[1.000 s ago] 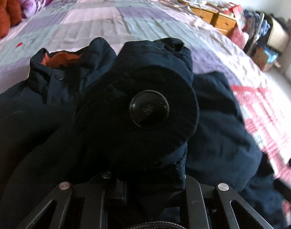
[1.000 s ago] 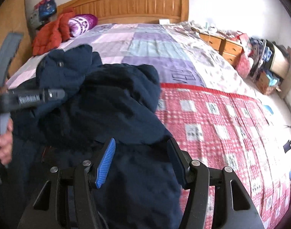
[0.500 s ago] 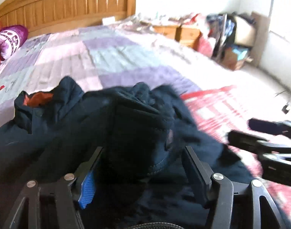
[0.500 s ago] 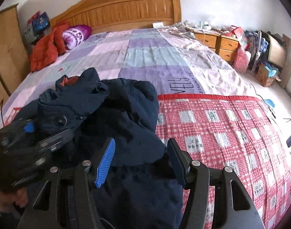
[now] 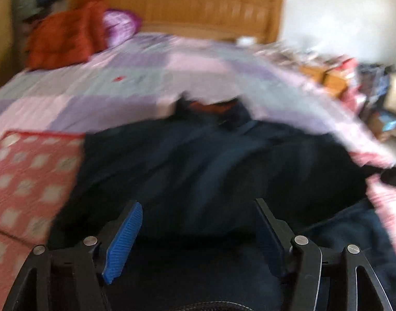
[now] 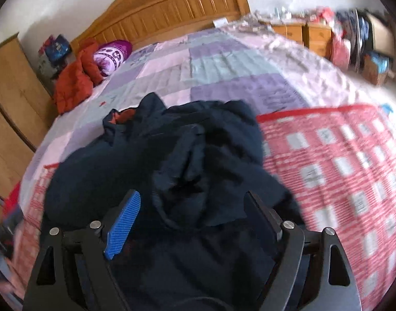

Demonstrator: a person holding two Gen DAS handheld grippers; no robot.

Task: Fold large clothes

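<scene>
On the bed (image 6: 223,59), spread over the seam where the purple patchwork quilt (image 6: 229,77) meets the red checked blanket (image 6: 340,155), lies the dark navy coat (image 6: 172,160), bunched rather than flat. Both pairs of tongs are released: the left tongs (image 5: 198,230) hang spread wide above the coat's lower part with nothing between the blue pads (image 5: 122,243), and the right tongs (image 6: 191,220) are likewise parted, with a rumpled hump of cloth, perhaps a sleeve or hood, rising between the fingers but not pinched. The step in hand looks like choosing fresh holds after one part has been laid over. To do it well, each pair of tongs should take a single edge or corner, not a thick wad, and the two holds should sit well apart so the cloth can be drawn taut before folding; the heap in the middle wants smoothing first. As for the coat itself, it appears thick and padded, with an orange lining (image 6: 125,115) showing at the collar toward the wooden headboard (image 6: 172,7). Such bulk will likely spring back, so folds need pressing down. The left view is blurred, so finer detail there cannot be told.
</scene>
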